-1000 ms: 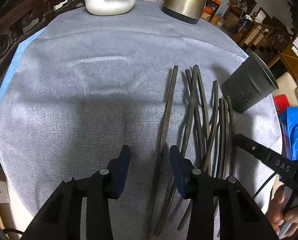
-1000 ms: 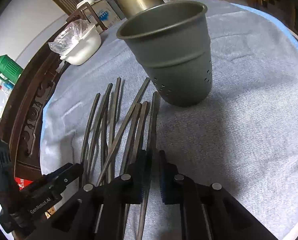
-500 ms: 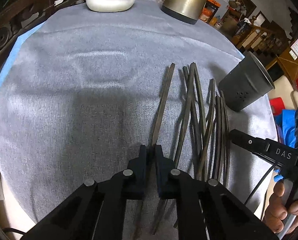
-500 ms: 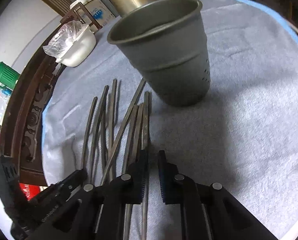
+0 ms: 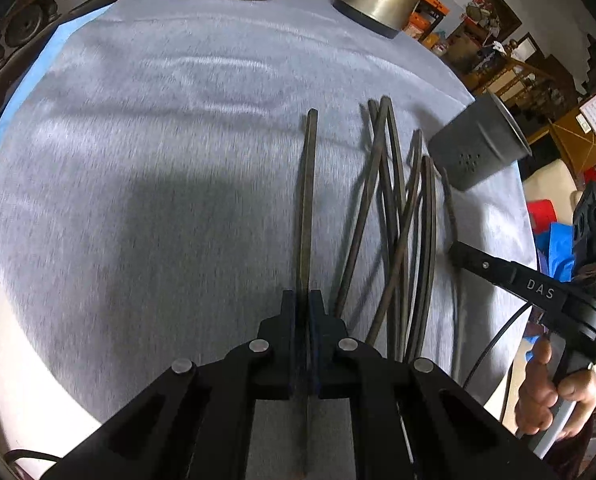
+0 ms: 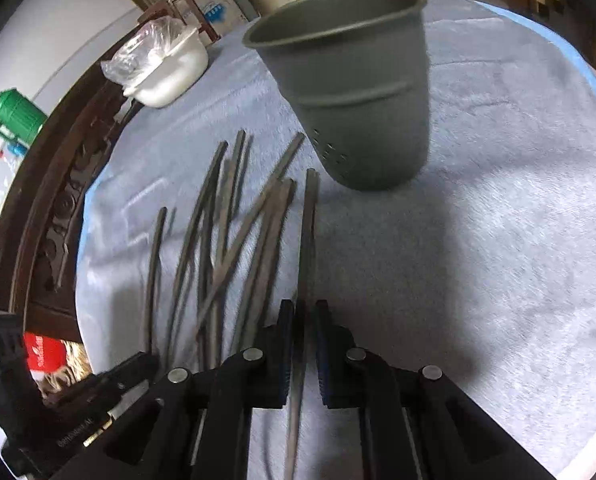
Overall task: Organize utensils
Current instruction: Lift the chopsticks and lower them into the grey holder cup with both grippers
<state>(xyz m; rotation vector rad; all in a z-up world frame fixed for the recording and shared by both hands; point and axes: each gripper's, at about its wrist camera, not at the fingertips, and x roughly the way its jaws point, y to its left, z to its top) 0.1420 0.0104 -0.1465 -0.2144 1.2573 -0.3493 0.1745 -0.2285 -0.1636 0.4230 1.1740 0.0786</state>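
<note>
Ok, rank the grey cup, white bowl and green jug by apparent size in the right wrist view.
1. grey cup, largest, though it is nearest the camera
2. white bowl, with the plastic bag in it
3. green jug, smallest, but farthest away and cut off at the frame edge

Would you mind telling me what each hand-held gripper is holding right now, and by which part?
Each holds one dark chopstick near its close end: the left hand-held gripper grips the leftmost chopstick; the right hand-held gripper grips the rightmost chopstick.
</note>
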